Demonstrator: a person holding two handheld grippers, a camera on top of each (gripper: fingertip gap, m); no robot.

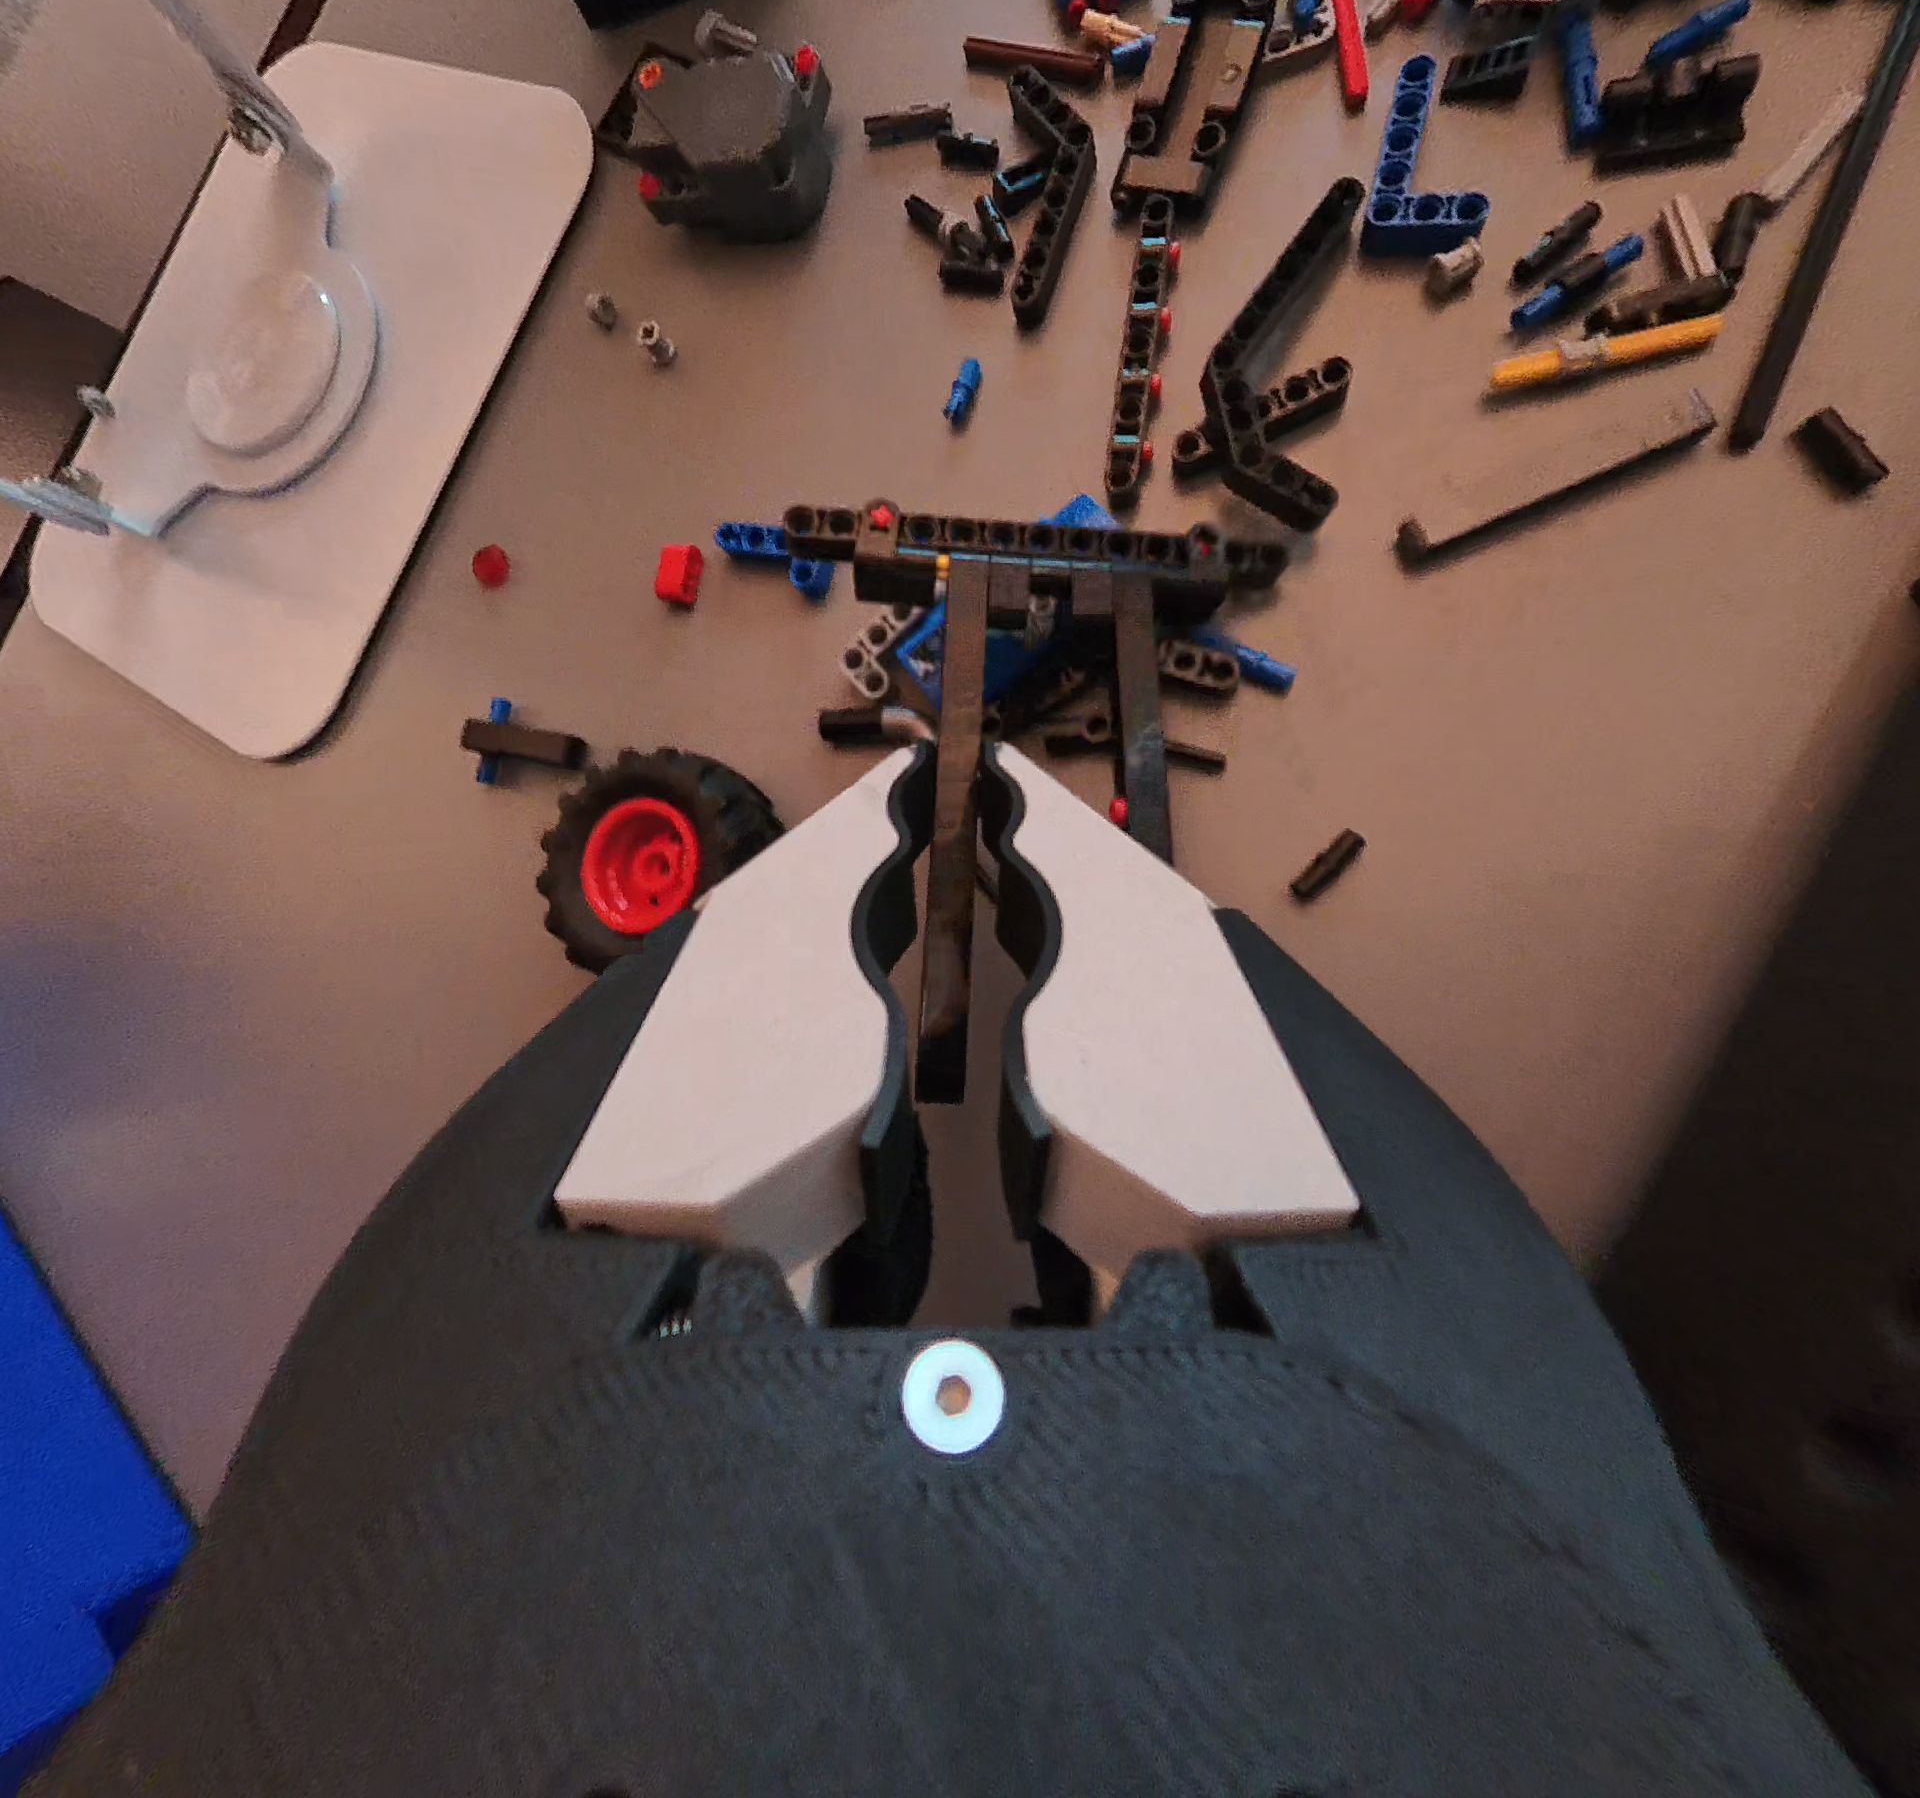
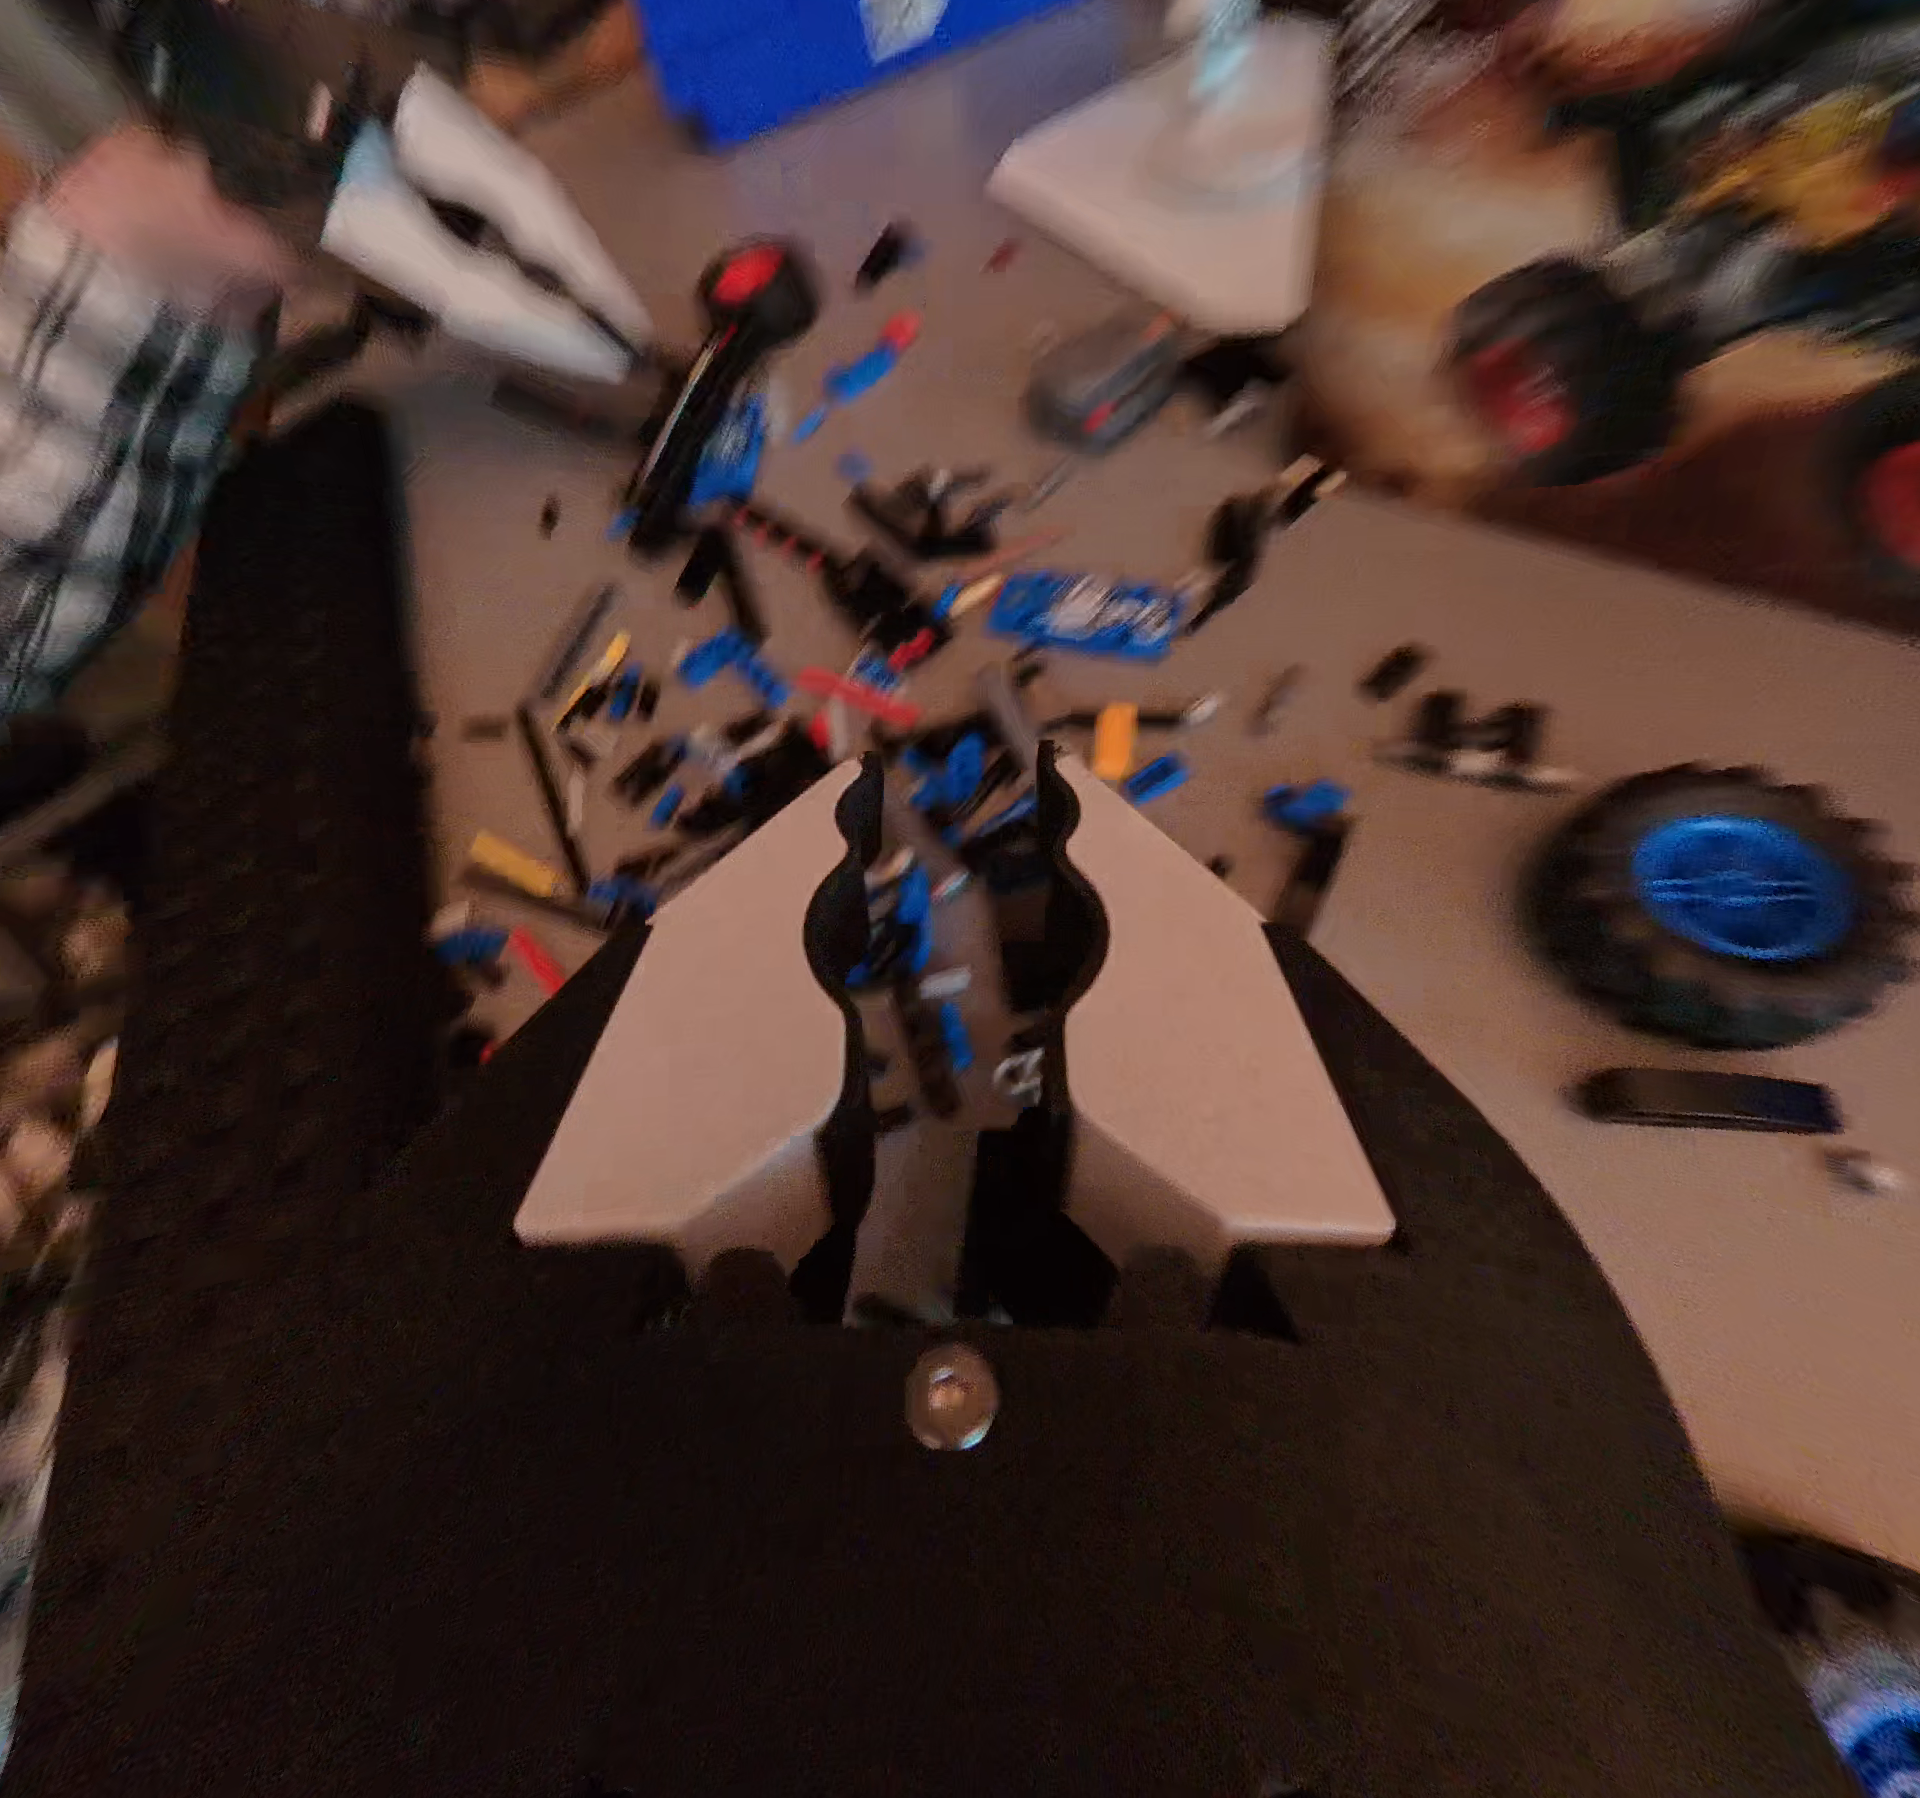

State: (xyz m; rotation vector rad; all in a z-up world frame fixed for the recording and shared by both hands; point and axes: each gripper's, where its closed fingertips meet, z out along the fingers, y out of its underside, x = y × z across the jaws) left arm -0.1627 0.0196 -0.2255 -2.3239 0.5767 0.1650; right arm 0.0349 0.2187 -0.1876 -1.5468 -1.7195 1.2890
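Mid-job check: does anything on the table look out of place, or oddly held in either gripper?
The left gripper is shut on one thin leg of a black beam frame, so the frame hangs off-centre. Loose parts are scattered across the table, including a red wheel on its side. The right gripper is open; that view is blurred.

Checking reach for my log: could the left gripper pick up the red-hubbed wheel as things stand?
Probably not yet: the left gripper has its jaws shut on a black beam assembly. The wheel lies close, unobstructed, beside its left finger.
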